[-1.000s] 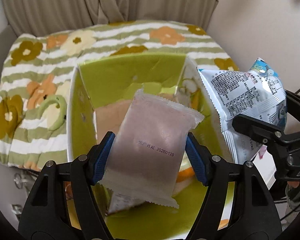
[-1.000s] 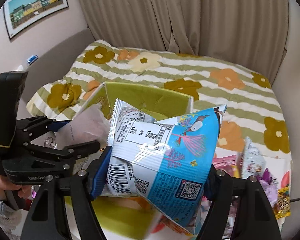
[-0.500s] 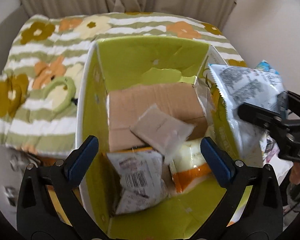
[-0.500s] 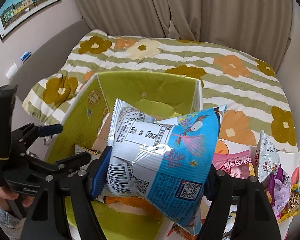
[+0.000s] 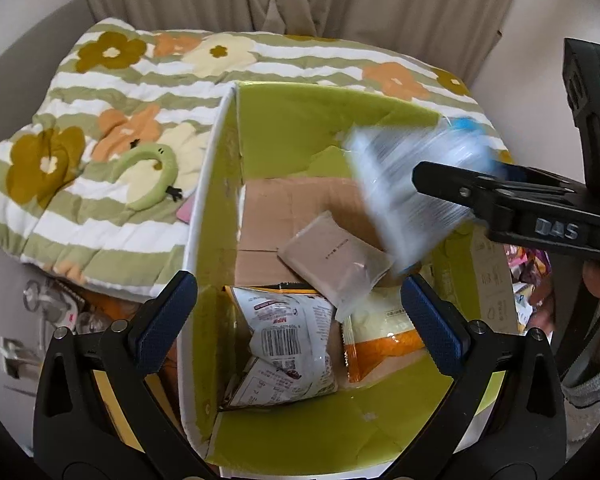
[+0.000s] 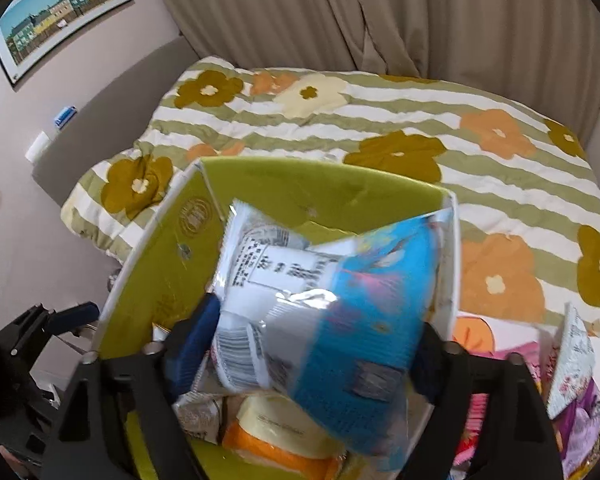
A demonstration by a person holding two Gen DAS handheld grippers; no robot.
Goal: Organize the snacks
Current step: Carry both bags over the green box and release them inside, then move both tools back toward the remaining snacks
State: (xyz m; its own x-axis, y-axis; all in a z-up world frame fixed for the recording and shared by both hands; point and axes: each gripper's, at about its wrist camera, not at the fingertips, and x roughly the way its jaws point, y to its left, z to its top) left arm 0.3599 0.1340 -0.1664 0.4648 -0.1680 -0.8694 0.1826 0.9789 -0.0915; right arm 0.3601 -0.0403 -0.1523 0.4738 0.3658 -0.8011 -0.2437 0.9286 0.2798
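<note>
Snack bag (image 6: 324, 312) between opening right gripper (image 6: 312, 344) (blurred)

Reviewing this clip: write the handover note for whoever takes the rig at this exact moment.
Left gripper: open, empty, above the green box.
Right gripper: jaws just opened; the blue bag sits blurred between them over the box, apparently dropping.
Done: pink packet, white bag and orange pack lie in the box.
Left: more snacks wait right of the box.
</note>
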